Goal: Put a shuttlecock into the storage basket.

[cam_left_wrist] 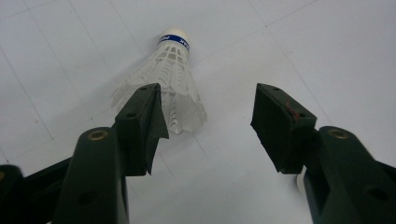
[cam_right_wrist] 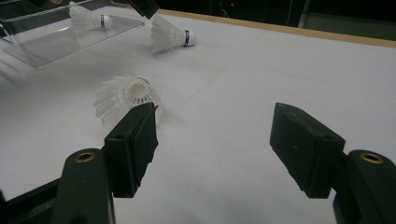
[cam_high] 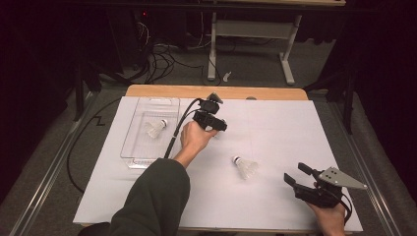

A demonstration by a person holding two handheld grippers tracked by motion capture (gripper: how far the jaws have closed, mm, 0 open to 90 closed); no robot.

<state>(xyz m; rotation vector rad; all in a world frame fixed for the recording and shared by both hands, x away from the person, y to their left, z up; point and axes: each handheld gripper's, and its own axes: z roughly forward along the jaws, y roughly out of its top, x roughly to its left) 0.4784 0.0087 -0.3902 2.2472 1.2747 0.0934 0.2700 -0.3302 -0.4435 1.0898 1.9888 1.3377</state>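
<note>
High view – left gripper (cam_high: 218, 129) jaws wide over shuttlecock (cam_left_wrist: 169, 84) | clear tray (cam_high: 139, 147) beside, holding another | right gripper (cam_high: 294, 175) jaws wide, empty

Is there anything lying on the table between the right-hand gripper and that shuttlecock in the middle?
Nothing. In the high view, only bare white table separates the right gripper from the middle shuttlecock. The right gripper view shows the same, its jaws standing open.

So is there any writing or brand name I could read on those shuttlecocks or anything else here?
Blue band around the cork of the shuttlecock in front of the left gripper: white lettering, too small and blurred to read.
Same band in the right gripper view: print unreadable.
The shuttlecock in the clear tray and the one mid-table: no legible text.
</note>
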